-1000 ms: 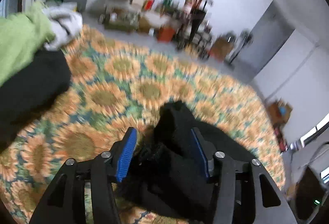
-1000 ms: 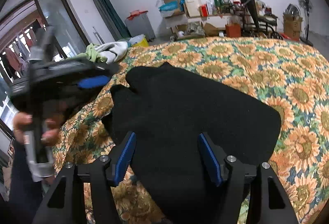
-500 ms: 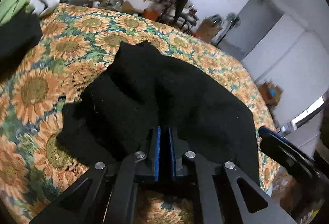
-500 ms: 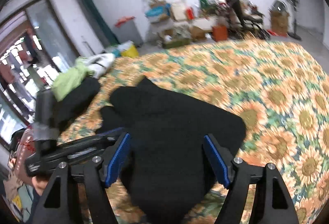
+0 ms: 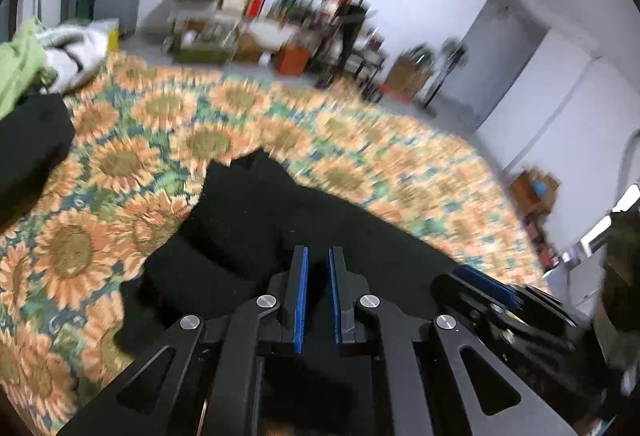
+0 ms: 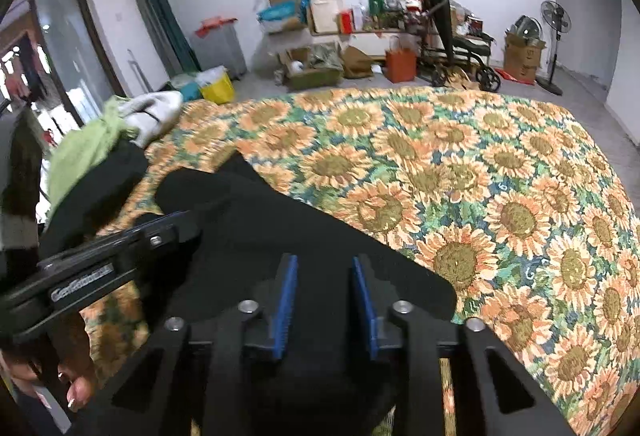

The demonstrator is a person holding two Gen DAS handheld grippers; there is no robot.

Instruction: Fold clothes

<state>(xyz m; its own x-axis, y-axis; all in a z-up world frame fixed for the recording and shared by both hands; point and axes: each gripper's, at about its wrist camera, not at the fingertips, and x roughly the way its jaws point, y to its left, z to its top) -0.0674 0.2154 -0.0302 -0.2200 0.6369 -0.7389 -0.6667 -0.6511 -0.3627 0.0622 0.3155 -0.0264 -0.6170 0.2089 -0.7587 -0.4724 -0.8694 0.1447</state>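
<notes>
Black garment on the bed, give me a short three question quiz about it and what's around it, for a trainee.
1. True or false: the black garment lies on a plain white sheet.
2. Piled at the far-left corner of the bedspread: A green and white clothes, B a fan, C a box?
3. Fill in: the pads on the left tool and right tool are coloured ____.
Key: 1 false, the cover has sunflowers; 2 A; 3 blue.
</notes>
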